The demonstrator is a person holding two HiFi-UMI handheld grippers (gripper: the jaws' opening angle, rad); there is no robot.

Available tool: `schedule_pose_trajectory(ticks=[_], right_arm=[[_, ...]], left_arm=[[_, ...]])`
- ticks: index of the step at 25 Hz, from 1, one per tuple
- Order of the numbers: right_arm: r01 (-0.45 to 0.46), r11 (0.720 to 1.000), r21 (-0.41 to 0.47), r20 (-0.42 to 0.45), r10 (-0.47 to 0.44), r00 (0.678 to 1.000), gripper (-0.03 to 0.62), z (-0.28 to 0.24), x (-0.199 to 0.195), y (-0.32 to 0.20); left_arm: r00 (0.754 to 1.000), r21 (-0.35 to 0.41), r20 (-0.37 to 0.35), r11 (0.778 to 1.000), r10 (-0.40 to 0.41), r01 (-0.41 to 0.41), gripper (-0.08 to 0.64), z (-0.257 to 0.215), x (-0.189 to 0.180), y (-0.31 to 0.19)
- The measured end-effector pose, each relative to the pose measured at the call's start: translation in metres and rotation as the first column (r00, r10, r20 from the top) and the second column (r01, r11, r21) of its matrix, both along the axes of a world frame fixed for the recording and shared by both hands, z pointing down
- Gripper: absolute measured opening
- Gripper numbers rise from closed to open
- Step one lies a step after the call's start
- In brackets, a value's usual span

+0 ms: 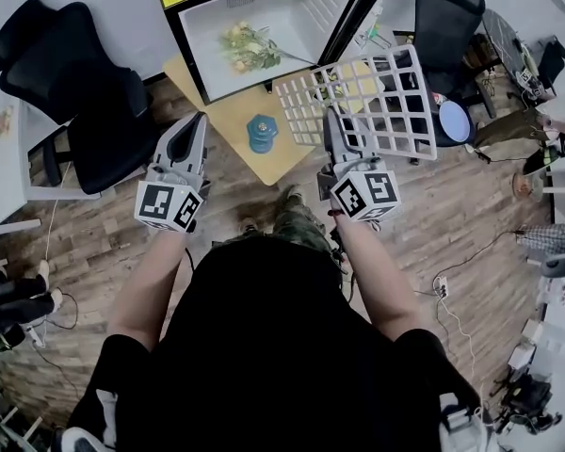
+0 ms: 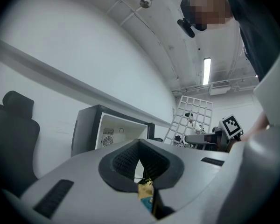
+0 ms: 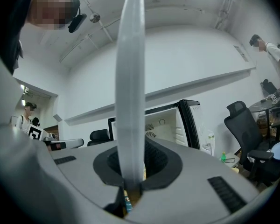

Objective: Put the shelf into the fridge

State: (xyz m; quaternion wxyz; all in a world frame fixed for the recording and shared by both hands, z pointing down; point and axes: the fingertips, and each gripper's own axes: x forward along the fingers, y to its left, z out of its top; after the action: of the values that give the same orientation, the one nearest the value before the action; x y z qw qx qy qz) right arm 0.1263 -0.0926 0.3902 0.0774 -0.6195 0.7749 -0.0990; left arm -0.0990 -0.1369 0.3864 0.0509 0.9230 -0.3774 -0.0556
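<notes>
Our right gripper (image 1: 333, 119) is clamped on the near edge of the shelf (image 1: 372, 92), which stands upright ahead of it with its length running off to the right. The open fridge (image 1: 282, 17) lies ahead and slightly left. Our left gripper (image 1: 196, 122), jaws together on nothing, hangs beside it.

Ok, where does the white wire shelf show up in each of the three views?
Head view: the shelf is upper centre-right, tilted, just below the fridge opening.
Left gripper view: the shelf is a white grid right of centre.
Right gripper view: the shelf is seen edge-on, a white vertical strip through the centre, clamped between the jaws.
Shared landmark: the open fridge, top centre in the head view, left of centre and right of centre in the gripper views.
</notes>
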Motion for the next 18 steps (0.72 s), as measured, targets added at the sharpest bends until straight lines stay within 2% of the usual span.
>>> schedule_pose_trajectory(ticks=[6,13,18], right_arm=[[0.023,1.000,-0.010,0.031,-0.023,0.999,0.041,0.005,0.008,-0.020],[0.038,0.999,-0.018,0.056,-0.037,0.998,0.041,0.007,0.011,-0.038],[0.034,0.999,-0.027,0.142,-0.030,0.989,0.041,0.008,0.016,-0.051]], left_arm=[[1.000,0.000,-0.011,1.000,-0.028,0.028,0.018,-0.002,0.012,-0.014],[0.999,-0.017,0.019,0.999,-0.047,0.048,0.018,0.004,0.011,-0.023],[0.998,-0.036,0.031,0.998,-0.055,0.056,0.018,0.012,0.010,-0.022]])
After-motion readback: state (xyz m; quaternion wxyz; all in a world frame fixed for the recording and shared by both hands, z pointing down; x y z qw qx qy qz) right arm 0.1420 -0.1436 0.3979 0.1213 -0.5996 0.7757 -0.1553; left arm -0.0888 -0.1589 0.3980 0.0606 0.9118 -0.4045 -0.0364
